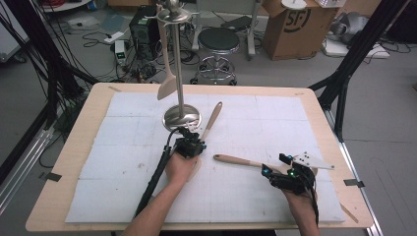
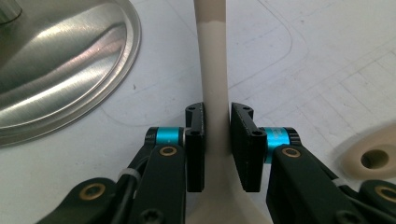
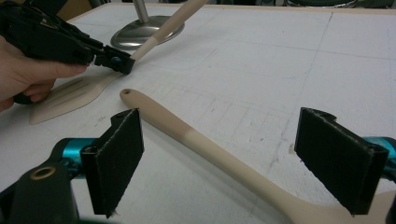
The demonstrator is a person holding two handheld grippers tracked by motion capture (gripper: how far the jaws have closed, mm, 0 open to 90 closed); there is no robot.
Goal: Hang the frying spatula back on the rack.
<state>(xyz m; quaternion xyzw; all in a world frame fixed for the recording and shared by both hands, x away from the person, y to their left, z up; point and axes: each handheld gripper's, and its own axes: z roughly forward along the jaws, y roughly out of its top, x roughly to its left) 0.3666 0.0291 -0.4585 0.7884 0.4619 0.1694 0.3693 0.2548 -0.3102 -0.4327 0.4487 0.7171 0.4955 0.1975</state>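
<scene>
High overview — two close jaw-level views

A wooden-edged table (image 1: 83, 147) carries a white gridded mat (image 1: 255, 128). Near its far middle stands a steel utensil stand (image 1: 181, 115) with a round base; a pale spatula (image 1: 167, 83) hangs from its top hooks. The left tool (image 1: 189, 142), held in a hand (image 1: 179, 169), sits just beside the base, at the neck of a spatula (image 1: 212, 118) whose wooden handle slants away to the upper right. A second spatula (image 1: 236, 160) lies on the mat, its handle end pointing left. The right tool (image 1: 287, 174) rests at its blade end.
</scene>
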